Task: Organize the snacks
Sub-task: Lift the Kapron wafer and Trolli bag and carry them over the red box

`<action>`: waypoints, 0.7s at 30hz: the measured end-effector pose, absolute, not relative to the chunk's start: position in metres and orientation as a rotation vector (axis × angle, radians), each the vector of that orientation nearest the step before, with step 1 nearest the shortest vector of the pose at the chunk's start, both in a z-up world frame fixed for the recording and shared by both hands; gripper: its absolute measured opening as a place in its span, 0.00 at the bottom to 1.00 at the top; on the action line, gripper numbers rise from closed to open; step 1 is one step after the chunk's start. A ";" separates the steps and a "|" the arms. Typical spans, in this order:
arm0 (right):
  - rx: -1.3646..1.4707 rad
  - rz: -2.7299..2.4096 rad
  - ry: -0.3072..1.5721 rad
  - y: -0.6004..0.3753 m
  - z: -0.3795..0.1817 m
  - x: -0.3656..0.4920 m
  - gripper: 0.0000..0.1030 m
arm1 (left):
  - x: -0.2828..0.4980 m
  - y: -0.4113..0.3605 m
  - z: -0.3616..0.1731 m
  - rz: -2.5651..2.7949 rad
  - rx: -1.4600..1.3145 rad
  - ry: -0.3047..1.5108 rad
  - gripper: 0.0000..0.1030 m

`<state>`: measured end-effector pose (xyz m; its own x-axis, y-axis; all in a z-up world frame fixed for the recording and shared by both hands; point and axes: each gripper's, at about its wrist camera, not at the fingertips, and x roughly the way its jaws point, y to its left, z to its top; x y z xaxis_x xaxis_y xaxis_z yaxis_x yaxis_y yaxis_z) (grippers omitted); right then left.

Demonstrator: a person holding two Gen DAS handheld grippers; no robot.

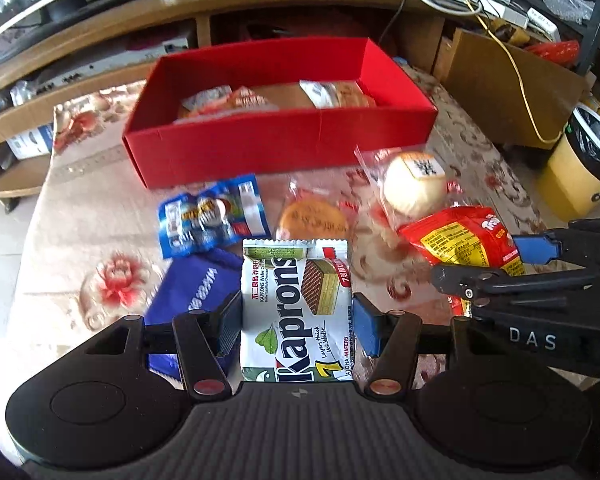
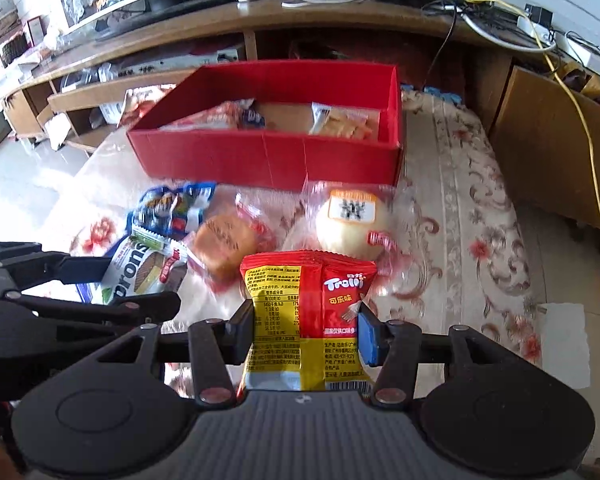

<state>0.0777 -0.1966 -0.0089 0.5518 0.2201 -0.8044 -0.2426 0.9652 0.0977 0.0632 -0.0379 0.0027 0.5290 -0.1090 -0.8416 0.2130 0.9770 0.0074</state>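
- Looking along your left tongs (image 1: 296,322), you have the Kaprons wafer pack (image 1: 296,312) pinched by its two long edges, the pads closed onto it and the pack standing lengthwise between them; that edge grip probably keeps the flat pouch from folding as you carry it.
- Ahead in this view the red box (image 1: 280,148) sits open on the flowered tabletop (image 1: 72,240), with a few wrapped snacks already lying inside, so it looks to be where the packs are being gathered.
- Between you and the box lie the blue packet (image 1: 212,216), the round brown cake (image 1: 314,220) and the pale bun (image 1: 414,188) in clear wrap, loose on the cloth and apparently waiting their turn.
- From the right wrist, your right tongs (image 2: 306,330) are closed on the red and yellow Trolli bag (image 2: 308,320), gripped across its width near the middle, with its top edge pointing toward the box.
- The same view shows the left tongs at the left edge with the wafer pack, just beside yours, so both loads seem ready to travel together.
- The box stands directly ahead beyond the bun, its near wall facing you; you would need to clear that wall before releasing.
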 end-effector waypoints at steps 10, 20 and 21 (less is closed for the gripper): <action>0.039 0.262 0.883 -0.199 0.016 0.098 0.51 | 0.081 -0.038 0.023 -0.170 0.107 0.929 0.62; 0.057 0.255 0.820 -0.200 0.038 0.128 0.51 | 0.109 -0.041 0.044 -0.160 0.104 0.862 0.62; 0.058 0.254 0.815 -0.200 0.039 0.130 0.51 | 0.112 -0.041 0.046 -0.159 0.105 0.857 0.62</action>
<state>0.1303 -0.1998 0.0395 0.6572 0.2462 -0.7123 -0.2021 0.9681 0.1482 0.1121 -0.0414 0.0458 0.6438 -0.0971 -0.7590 0.1817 0.9829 0.0285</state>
